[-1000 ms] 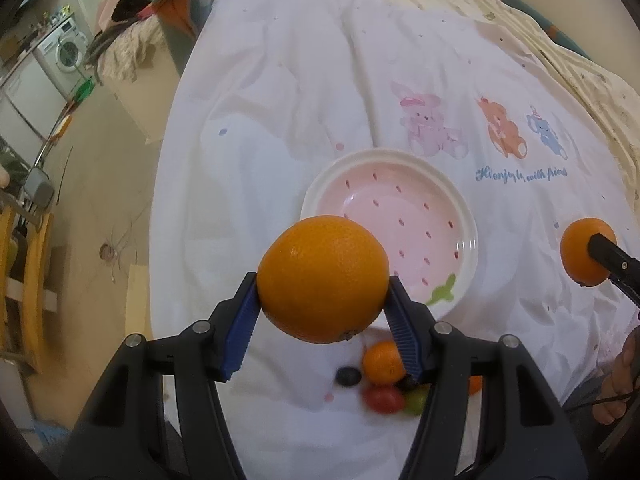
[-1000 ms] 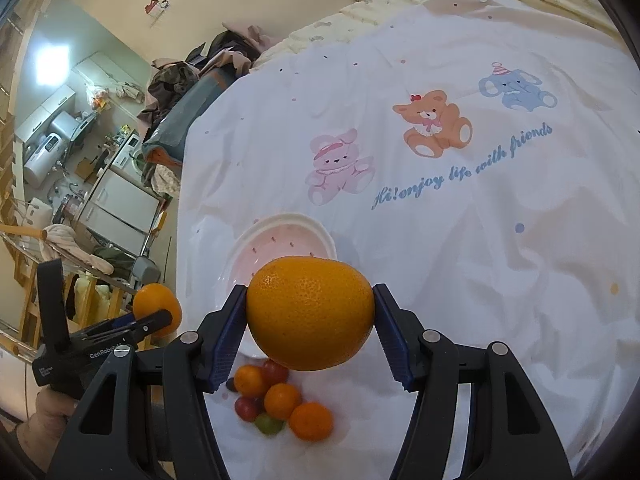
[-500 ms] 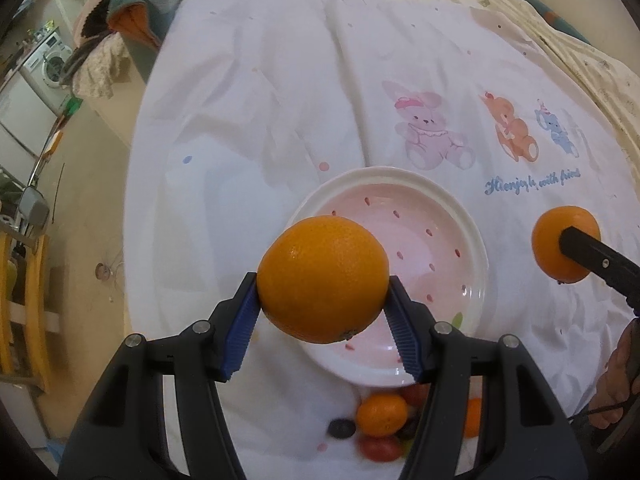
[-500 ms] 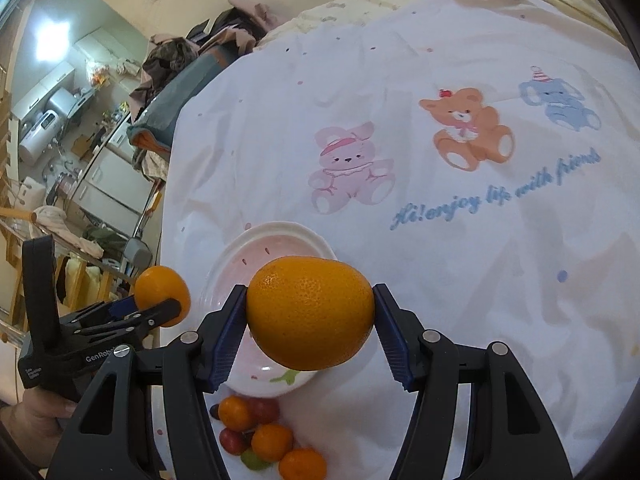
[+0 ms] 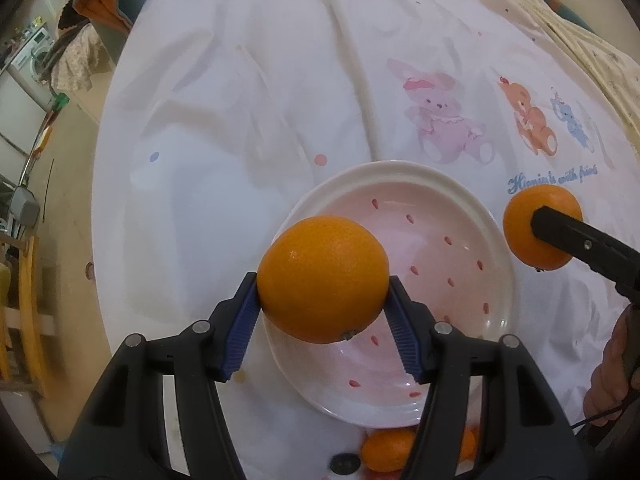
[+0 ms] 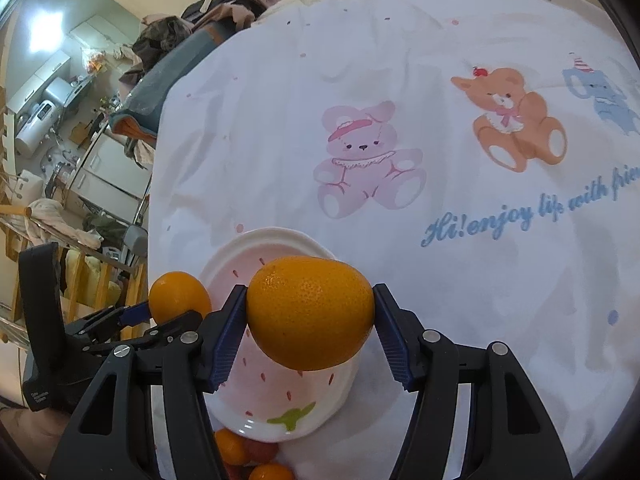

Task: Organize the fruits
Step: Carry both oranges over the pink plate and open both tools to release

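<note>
My left gripper (image 5: 323, 312) is shut on a large orange (image 5: 322, 278) and holds it above the near left part of a pink-and-white strawberry plate (image 5: 420, 184). My right gripper (image 6: 308, 328) is shut on a second large orange (image 6: 310, 312) and holds it above the plate (image 6: 276, 238) on its right side. That orange also shows in the left wrist view (image 5: 528, 236). The left gripper's orange shows in the right wrist view (image 6: 176, 294). Small fruits (image 5: 386, 450) lie on the cloth just in front of the plate, partly hidden; they also show in the right wrist view (image 6: 236, 450).
A white cloth with cartoon animals (image 6: 516, 120) covers the round table (image 5: 224, 128). The table's left edge drops to the floor, with a wooden chair (image 5: 24, 300) and clutter (image 6: 80, 128) beyond.
Both grippers have moved forward with their oranges, from over the small fruits to over the plate. The plate now looks nearer and larger.
</note>
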The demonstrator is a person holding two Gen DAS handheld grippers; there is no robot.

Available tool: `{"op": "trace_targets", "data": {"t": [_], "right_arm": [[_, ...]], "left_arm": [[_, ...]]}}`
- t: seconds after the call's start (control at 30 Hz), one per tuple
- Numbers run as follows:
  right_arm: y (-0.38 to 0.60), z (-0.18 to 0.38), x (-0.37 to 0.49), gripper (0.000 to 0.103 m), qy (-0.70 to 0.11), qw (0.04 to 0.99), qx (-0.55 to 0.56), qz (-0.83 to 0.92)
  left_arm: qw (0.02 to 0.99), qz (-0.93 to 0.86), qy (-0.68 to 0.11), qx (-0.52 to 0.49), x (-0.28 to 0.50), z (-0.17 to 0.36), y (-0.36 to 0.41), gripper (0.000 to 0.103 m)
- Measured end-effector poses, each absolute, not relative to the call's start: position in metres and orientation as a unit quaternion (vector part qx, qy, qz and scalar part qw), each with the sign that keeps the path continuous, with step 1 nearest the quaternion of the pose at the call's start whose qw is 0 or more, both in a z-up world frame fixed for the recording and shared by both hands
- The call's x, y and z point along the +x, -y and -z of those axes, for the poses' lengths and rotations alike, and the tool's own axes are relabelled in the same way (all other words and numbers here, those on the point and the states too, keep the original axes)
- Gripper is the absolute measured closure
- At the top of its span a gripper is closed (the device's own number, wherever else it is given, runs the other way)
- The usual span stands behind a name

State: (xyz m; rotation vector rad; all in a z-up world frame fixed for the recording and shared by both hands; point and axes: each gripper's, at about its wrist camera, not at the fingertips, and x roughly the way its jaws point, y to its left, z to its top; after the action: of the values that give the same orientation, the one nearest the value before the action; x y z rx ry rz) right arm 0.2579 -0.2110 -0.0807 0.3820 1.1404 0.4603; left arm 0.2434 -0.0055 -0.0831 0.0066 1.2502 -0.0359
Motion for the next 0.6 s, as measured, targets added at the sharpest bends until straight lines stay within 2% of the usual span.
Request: {"op": "trace_targets", "data": {"t": [0.6], "right_arm": [[0.197, 0.107, 0.271, 0.039, -0.563, 0.774, 0.180, -0.227]], "left_arm": [[0.811, 0.026, -0.585, -0.003, 0.252, 0.097, 0.004, 0.045]]}}
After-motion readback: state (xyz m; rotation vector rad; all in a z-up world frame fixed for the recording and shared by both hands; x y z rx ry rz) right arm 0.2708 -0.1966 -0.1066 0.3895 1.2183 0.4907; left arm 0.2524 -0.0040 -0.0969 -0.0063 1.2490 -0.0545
